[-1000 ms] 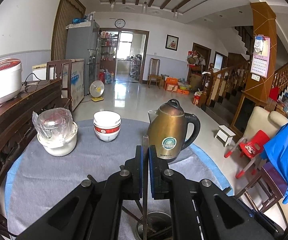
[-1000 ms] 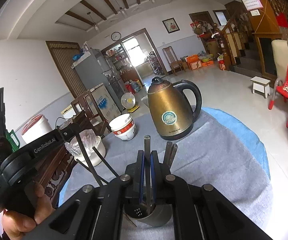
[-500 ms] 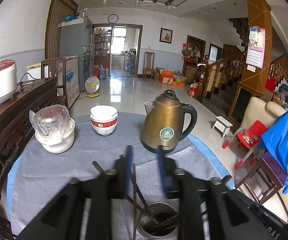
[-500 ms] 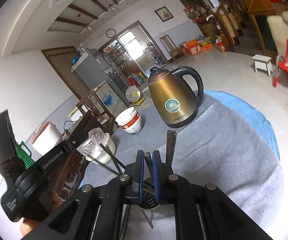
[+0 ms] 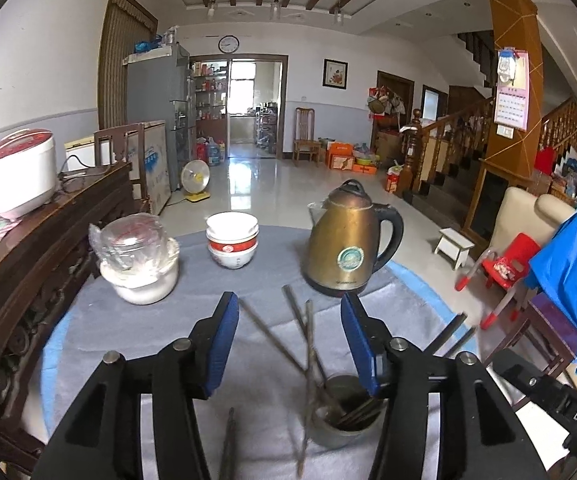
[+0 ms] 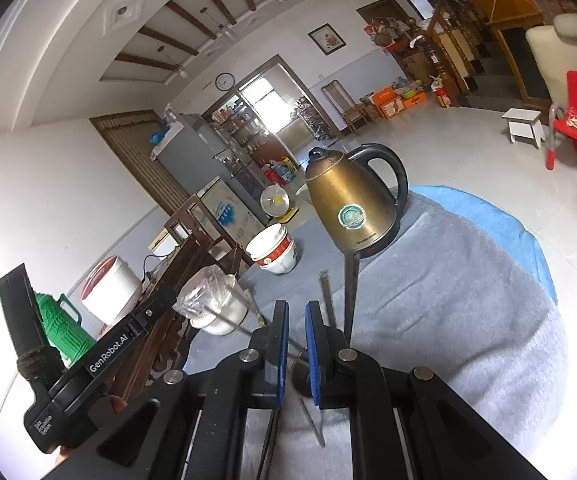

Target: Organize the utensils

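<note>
A small metal holder cup (image 5: 342, 420) stands on the grey cloth with several dark chopsticks (image 5: 308, 344) leaning out of it. My left gripper (image 5: 290, 312) is wide open and empty above and just behind the cup. Loose chopsticks (image 5: 227, 444) lie on the cloth beside the cup. In the right wrist view my right gripper (image 6: 296, 320) has its jaws a narrow gap apart with nothing between the pads; chopsticks (image 6: 350, 292) stick up just beyond it, and the cup is mostly hidden behind its fingers.
A brass kettle (image 5: 348, 246), stacked bowls (image 5: 232, 240) and a white pot with a bagged lid (image 5: 140, 256) stand at the back of the round table. A dark wooden sideboard (image 5: 28, 240) with a rice cooker (image 5: 20, 172) is at the left. The left gripper's body shows in the right wrist view (image 6: 100, 364).
My left gripper opened wide and let go of the chopstick it held. My right gripper released its chopstick and its jaws parted slightly; the utensils now rest in and around the cup.
</note>
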Demonstrator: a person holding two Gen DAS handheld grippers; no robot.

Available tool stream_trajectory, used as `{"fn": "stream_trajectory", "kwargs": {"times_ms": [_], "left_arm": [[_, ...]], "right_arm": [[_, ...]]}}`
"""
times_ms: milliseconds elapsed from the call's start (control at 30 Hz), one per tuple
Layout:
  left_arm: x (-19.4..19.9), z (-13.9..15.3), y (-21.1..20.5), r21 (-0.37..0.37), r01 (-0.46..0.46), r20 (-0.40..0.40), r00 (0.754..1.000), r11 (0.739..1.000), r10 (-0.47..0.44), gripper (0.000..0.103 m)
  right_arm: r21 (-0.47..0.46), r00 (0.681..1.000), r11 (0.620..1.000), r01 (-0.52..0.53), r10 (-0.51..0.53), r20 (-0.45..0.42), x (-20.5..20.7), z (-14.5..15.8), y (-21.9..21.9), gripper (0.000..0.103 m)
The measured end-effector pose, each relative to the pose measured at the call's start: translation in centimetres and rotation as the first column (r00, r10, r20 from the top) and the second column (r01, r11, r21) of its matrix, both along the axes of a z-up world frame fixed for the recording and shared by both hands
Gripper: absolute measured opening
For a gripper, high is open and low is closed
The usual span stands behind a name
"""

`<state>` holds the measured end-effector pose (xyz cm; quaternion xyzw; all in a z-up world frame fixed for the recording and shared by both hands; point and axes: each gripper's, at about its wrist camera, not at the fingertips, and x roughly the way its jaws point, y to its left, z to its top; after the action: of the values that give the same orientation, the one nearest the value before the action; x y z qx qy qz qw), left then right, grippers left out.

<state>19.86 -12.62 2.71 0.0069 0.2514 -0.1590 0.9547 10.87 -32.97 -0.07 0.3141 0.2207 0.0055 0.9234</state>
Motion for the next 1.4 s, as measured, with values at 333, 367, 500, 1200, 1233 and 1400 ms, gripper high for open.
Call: {"fn": "stream_trajectory", "kwargs": {"times_ms": [333,367,500,1200,1233,1400], "left_arm": [[-2.8,-1.4,5.1,0.052,-0.05,-0.053,0.997,0.997,0.053,0.067],[-3.0,-1.9,5.9,0.058,-0.054,-0.073,0.996,0.997,0.058,0.068],[-3.3,-4.3,9.0,0.07,-0.06,-0.167,0.983,0.996,0.071,0.069],[1.2,-7.1,5.1,0.016,0.035,-0.359,0.933,0.999,-0.027,0.069],[1.5,-6.8,4.2,0.025,0.043,-0.347,0.937,0.999,-0.032,0.069],[3.5,-5.4,0.5,0.072,0.08,-0.295,0.954,0.994,-0.056,0.069]], "right_arm": [[-0.043,0.997,0.997,-0.066,0.064,-0.036,-1.2,-1.0,3.9,0.011],[-0.045,0.997,0.997,-0.068,0.067,-0.042,-1.4,-1.3,4.0,0.011],[-0.059,0.993,0.995,-0.08,0.075,-0.088,-2.2,-2.9,4.2,0.011],[0.07,0.938,0.976,-0.208,0.219,-0.268,-1.1,-12.8,5.0,0.011],[0.08,0.937,0.972,-0.219,0.232,-0.262,-1.1,-13.1,5.1,0.011],[0.094,0.923,0.952,-0.291,0.305,-0.233,-1.2,-14.5,6.2,0.011]]}}
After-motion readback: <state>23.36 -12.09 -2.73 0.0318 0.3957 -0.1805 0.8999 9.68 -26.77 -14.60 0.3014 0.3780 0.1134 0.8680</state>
